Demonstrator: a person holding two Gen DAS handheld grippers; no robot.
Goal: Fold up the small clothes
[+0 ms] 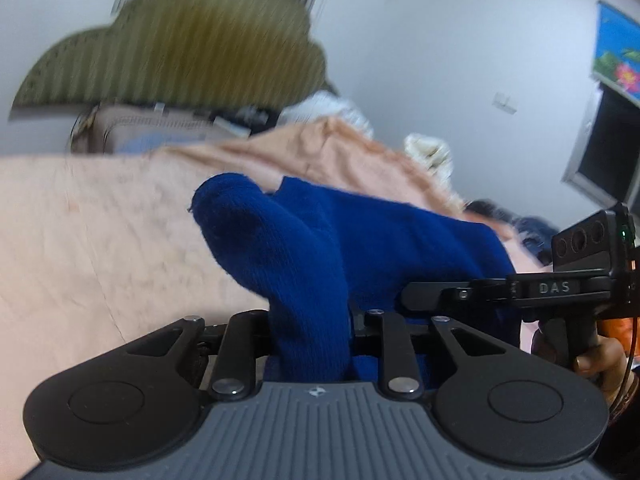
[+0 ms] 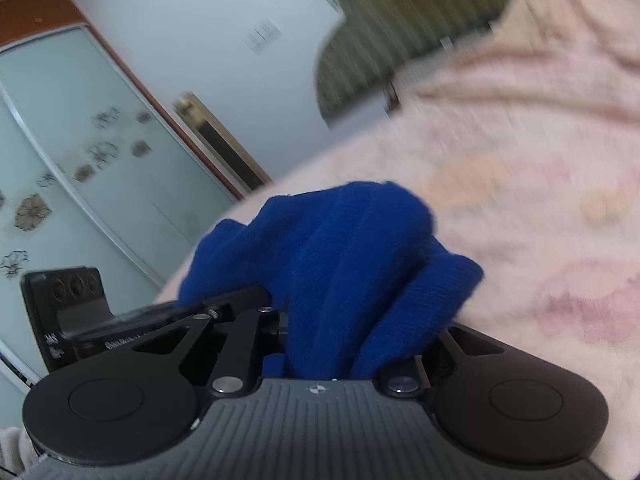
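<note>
A dark blue knit garment point(image 1: 320, 240) hangs between both grippers above a pink bedspread point(image 1: 100, 248). My left gripper point(image 1: 316, 340) is shut on one end of it; the cloth bunches up and hides the fingertips. In the left wrist view the right gripper point(image 1: 520, 292) reaches in from the right edge, held by a hand, its fingers buried in the blue cloth. In the right wrist view my right gripper point(image 2: 320, 344) is shut on the blue garment point(image 2: 340, 248), which covers its fingers. The left gripper point(image 2: 132, 316) shows at the lower left.
An olive striped headboard point(image 1: 180, 48) stands behind the bed. Pillows and a peach blanket point(image 1: 320, 148) lie at the bed's head. White walls, a window point(image 1: 612, 148) at right. A glass-fronted wardrobe point(image 2: 80, 160) stands left of the pink bedspread point(image 2: 520, 160).
</note>
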